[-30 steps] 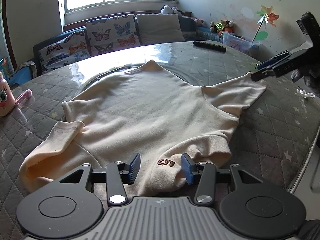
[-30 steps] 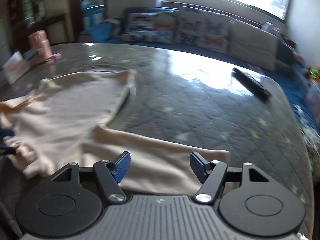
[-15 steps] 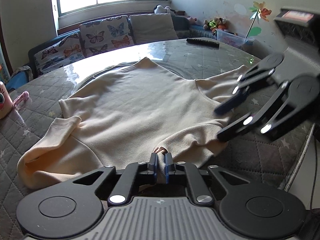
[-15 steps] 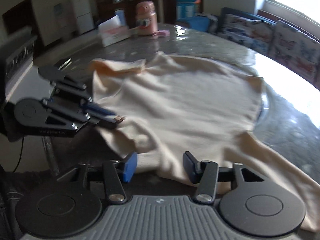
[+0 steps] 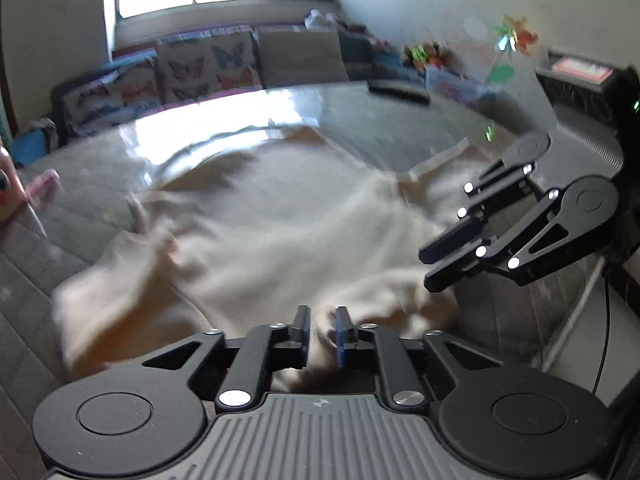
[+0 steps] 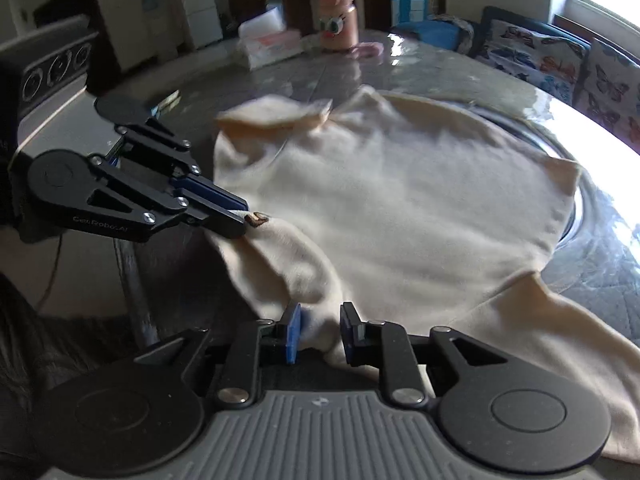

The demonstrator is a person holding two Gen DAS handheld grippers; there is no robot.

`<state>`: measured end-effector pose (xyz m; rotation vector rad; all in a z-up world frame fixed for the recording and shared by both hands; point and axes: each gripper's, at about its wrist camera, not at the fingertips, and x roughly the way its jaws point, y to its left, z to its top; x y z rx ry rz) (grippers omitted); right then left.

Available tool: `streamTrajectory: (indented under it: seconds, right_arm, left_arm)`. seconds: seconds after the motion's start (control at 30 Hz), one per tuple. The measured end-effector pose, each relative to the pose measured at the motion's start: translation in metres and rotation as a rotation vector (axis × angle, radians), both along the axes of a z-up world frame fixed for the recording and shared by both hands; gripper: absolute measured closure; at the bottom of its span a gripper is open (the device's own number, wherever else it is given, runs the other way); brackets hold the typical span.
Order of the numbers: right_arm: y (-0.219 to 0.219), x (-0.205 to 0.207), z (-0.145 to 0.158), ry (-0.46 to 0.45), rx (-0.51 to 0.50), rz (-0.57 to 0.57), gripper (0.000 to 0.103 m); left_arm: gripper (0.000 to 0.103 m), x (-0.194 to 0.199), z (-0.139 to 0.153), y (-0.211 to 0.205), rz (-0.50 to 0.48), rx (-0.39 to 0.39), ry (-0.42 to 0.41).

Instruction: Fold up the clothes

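Observation:
A cream sweatshirt (image 5: 280, 224) lies spread on the round table; it also shows in the right wrist view (image 6: 400, 208). My left gripper (image 5: 322, 334) is shut on the near hem beside a small brown number patch (image 6: 256, 219); it shows in the right wrist view (image 6: 236, 222) at the left. My right gripper (image 6: 319, 334) has its jaws narrowed around a fold of the hem a little to the right, with a gap still showing. It also shows in the left wrist view (image 5: 430, 268) at the right, over the hem.
The table (image 5: 360, 120) has a grey quilted cover under glass. A black remote (image 5: 398, 90) lies at its far side. A pink bottle (image 6: 336, 20) and a tissue box (image 6: 268, 46) stand far across it. A sofa with butterfly cushions (image 5: 200, 68) is behind.
My left gripper closed on the hem and now pulls it; the cloth shifts and blurs. My right gripper swung from the sleeve to the hem and narrowed its jaws on a fold.

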<state>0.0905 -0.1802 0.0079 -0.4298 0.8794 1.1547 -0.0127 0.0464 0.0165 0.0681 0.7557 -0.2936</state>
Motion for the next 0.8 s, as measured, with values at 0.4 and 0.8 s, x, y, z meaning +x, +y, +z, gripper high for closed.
streamTrajectory:
  seconds: [0.4, 0.8]
  right_arm:
    - [0.009, 0.127, 0.013, -0.036, 0.101, -0.332, 0.076]
    - [0.013, 0.215, -0.016, -0.009, 0.159, -0.539, 0.065]
  left_arm:
    - [0.056, 0.122, 0.01, 0.062, 0.307, 0.075, -0.043]
    - [0.073, 0.179, -0.026, 0.087, 0.306, 0.074, 0.035]
